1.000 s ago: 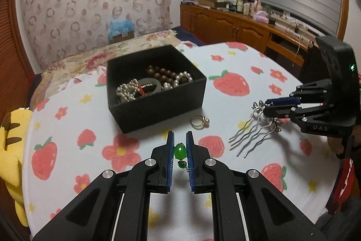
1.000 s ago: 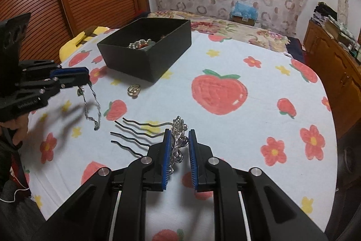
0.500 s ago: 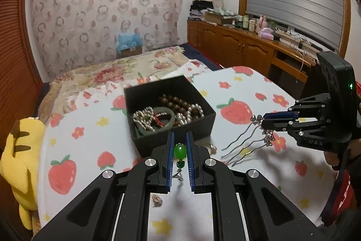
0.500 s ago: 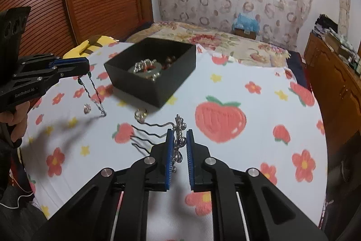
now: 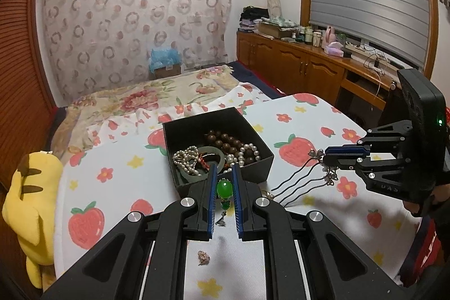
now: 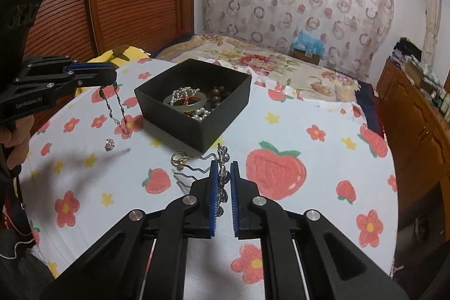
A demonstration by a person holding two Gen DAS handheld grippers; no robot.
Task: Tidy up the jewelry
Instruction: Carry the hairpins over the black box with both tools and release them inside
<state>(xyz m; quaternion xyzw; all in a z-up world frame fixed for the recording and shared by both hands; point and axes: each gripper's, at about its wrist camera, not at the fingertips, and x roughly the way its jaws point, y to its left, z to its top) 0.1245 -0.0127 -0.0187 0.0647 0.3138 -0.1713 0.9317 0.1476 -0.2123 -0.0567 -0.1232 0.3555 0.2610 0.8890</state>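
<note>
Left gripper (image 5: 224,197) clamped on a green-stone pendant necklace (image 5: 224,189), jaws closed on the stone, chain (image 6: 116,114) dangling below toward the strawberry-print table (image 5: 118,187). Right gripper (image 6: 223,187) closed on the ornate silver head of a pronged hair comb (image 6: 222,173), its jaws having just been narrowing onto it; wavy prongs (image 5: 295,182) trailing off sideways and downward, apparently clear of the cloth, though hard to confirm in either view.

Black jewelry box (image 5: 219,148) straight ahead of the left jaws and just beyond them, open top already holding pearl strands, a jade bangle (image 6: 185,103) and brown wooden beads. From the right jaws, box ahead and to the left, somewhat farther off. Left hand therefore nearer, likely first to drop its load.

Comb's long axis lying across the right jaws, so probably needing a turn to fit prongs inside the box walls.

Gold ring (image 6: 179,159) and a small silver earring (image 6: 109,144) loose on the table, near the box front and yet to be collected.
</note>
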